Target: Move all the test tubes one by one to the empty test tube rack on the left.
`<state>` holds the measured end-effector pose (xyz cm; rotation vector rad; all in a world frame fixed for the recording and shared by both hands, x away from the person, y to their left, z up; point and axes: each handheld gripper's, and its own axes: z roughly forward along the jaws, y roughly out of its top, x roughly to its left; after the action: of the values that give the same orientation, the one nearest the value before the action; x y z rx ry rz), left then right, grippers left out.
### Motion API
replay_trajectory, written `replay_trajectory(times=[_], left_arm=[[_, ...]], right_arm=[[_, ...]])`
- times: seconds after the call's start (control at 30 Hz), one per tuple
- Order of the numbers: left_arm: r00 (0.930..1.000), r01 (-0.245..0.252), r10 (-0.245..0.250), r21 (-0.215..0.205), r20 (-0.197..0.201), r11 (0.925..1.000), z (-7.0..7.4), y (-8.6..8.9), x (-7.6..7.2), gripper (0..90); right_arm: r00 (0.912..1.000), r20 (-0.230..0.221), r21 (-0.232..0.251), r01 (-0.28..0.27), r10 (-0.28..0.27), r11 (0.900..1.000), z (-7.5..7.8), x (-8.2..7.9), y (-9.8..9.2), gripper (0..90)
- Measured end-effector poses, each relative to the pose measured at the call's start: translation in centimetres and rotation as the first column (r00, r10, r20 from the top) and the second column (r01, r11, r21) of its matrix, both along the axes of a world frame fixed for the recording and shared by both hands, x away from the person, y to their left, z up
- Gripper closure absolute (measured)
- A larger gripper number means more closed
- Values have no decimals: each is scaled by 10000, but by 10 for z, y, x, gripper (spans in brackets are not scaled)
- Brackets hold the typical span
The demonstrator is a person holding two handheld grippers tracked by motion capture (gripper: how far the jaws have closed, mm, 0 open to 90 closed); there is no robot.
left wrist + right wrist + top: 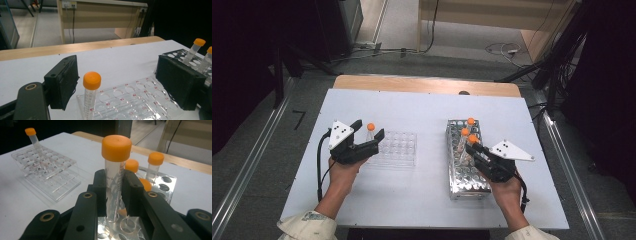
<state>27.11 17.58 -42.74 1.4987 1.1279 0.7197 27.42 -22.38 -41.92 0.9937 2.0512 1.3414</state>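
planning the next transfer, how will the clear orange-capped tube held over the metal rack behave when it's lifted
The clear plastic tube with the orange screw cap looks empty, so probably light. Its smooth round wall may slip or pivot between the right gripper jaws, which clamp it mid-body. Being tall and narrow, it would likely tip or roll if set outside the shiny metal rack.
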Motion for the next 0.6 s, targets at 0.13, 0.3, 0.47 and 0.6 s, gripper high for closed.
replay_trajectory(times=[0.13, 0.3, 0.47, 0.6], left_arm=[[10000, 21, -21, 7, -2, 10000, 0, 0, 0, 182], [10000, 65, -65, -44, 57, 10000, 2, -1, -1, 182], [9998, 184, -183, -68, 69, 9998, 3, -4, -3, 182], [9994, 343, -343, -54, 95, 9994, 4, -7, -4, 182]], right_arm=[[9998, 179, 299, -56, 50, 9995, 10, -4, 0, 724], [9992, 226, 456, -328, 318, 9984, 20, -8, 7, 724], [9976, 97, 474, -696, 692, 9964, 21, -8, 20, 724], [9950, -23, 430, -997, 999, 9941, 20, -7, 33, 724]])
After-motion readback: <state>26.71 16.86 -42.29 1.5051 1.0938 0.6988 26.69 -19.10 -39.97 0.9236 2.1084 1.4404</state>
